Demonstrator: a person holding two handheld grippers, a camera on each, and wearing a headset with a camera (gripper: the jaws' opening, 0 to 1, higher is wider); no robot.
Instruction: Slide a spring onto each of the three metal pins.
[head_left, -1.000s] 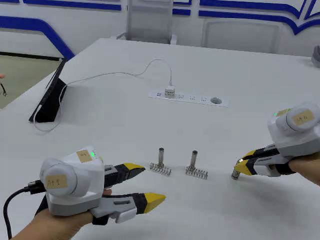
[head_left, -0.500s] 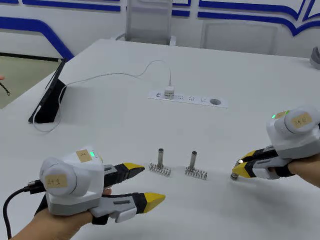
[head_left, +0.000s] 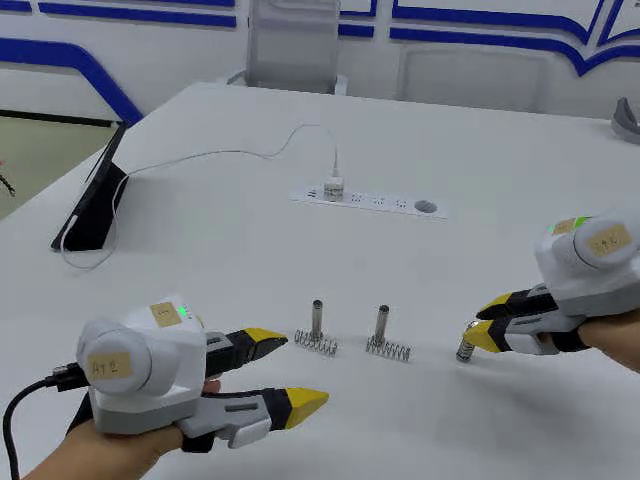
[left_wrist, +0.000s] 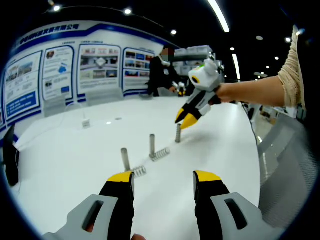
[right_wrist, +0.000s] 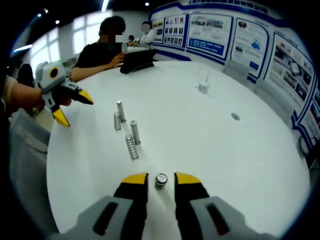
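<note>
A white desk (head_left: 230, 250) carries three short metal pins standing upright in a row. The left pin (head_left: 317, 318) and the middle pin (head_left: 381, 323) are bare. Each has a spring lying on its side at its foot, the left spring (head_left: 316, 345) and the middle spring (head_left: 388, 350), both touching or nearly touching their pins.

The right pin (head_left: 465, 350) stands apart from the other two. In the left gripper view it looks ribbed, as if a spring is already threaded on it, though it is too small to be sure.

Over the last second very little has moved. The right gripper (head_left: 483, 320) stays at the right pin with its jaws narrowly apart. In the right gripper view the pin's top sits between the yellow tips with a thin gap on each side, so it is flanked rather than clamped. The tips look slightly more spread than a second ago, which suggests a release.

The left gripper (head_left: 300, 370) still hovers wide open and empty, near the left spring.

By this reading one pin is probably done and two springs remain.
</note>
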